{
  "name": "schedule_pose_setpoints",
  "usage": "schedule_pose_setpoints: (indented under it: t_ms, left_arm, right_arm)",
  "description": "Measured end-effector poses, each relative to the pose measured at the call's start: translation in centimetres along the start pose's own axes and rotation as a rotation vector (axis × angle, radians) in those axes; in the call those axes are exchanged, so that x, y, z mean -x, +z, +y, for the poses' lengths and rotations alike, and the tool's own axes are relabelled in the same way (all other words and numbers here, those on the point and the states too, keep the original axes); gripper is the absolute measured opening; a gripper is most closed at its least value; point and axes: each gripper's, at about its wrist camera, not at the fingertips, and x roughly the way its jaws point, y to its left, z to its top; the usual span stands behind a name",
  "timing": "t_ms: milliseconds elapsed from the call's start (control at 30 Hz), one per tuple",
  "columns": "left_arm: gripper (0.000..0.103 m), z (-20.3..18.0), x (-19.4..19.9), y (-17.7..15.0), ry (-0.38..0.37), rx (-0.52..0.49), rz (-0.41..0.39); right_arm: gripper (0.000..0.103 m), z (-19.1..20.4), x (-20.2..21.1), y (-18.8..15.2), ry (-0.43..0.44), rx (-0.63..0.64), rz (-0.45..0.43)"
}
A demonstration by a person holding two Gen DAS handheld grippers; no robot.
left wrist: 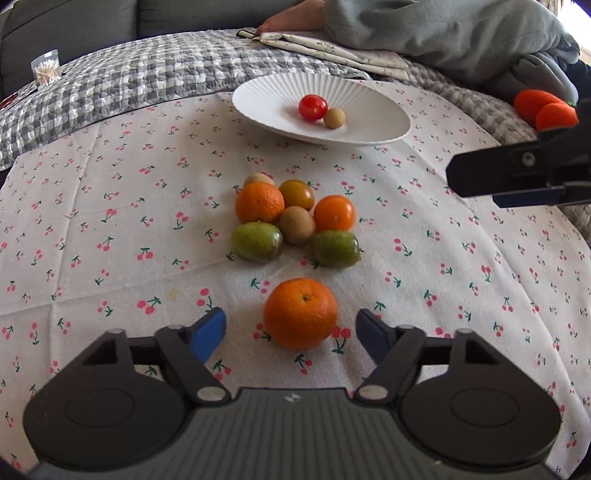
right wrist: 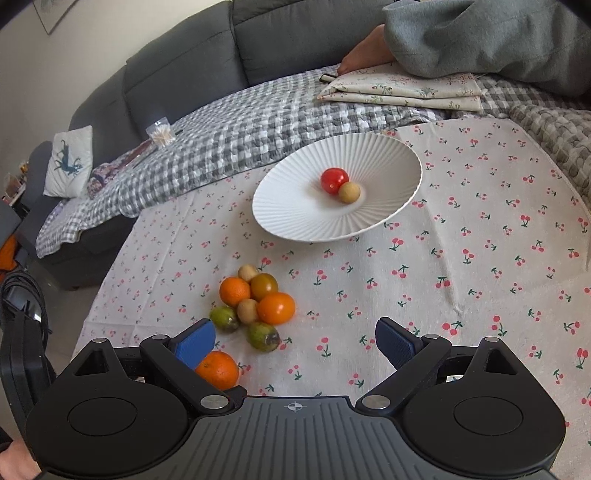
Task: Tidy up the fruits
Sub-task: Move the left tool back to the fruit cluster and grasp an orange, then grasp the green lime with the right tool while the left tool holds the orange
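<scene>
A white ribbed plate [left wrist: 266,114] [right wrist: 295,218] at the far side of the cherry-print cloth holds a red tomato [left wrist: 313,107] [right wrist: 334,180] and a small tan fruit [left wrist: 334,118] [right wrist: 349,192]. A cluster of fruit [left wrist: 295,221] [right wrist: 255,306] lies mid-cloth: oranges, kiwis, green fruits and a brownish tomato. A lone orange [left wrist: 300,314] [right wrist: 218,370] lies nearer. My left gripper [left wrist: 291,332] is open, its fingers on either side of this orange. My right gripper [right wrist: 295,343] is open and empty above the cloth; it also shows in the left wrist view [left wrist: 517,175].
A grey checked quilt [left wrist: 147,77] and folded floral cloth [right wrist: 402,90] lie behind the plate, with a person's foot and grey garment [right wrist: 480,33]. Two orange-red objects [left wrist: 543,107] sit at the right. A toothpick box [right wrist: 160,134] stands far left. A dark sofa [right wrist: 221,48] is behind.
</scene>
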Motion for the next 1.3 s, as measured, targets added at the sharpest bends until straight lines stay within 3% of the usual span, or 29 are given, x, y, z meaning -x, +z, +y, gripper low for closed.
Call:
schedule_pose_setpoints:
  t_ms: [333, 467, 800, 1000, 1067, 1300]
  left_arm:
    - [0.052, 0.1, -0.1, 0.1, -0.002, -0.008, -0.013]
    - [0.041, -0.2, 0.0, 0.1, -0.01, -0.028, -0.017]
    - [0.04, 0.7, 0.2, 0.3, 0.029, -0.014, -0.013]
    - [0.04, 2.4, 0.5, 0.5, 0.077, 0.041, -0.01]
    - [0.04, 2.8, 0.6, 0.5, 0.078, 0.056, -0.003]
    - [0.04, 4.5, 1.2, 0.9, 0.108, 0.096, -0.019]
  right_arm:
    - [0.095, 0.7, -0.9, -0.3, 0.0, 0.024, 0.008]
    - [0.095, 0.8, -1.4, -0.6, -0.008, 0.036, 0.018]
    - [0.093, 1.7, -3.1, -1.4, -0.007, 0.078, 0.035]
    - [0.083, 2.2, -5.2, -2.1, -0.007, 0.103, 0.067]
    - [0.073, 2.4, -6.0, -2.4, 0.0, 0.11, 0.076]
    - [0.058, 2.9, -7.8, -2.5, 0.014, 0.13, 0.069]
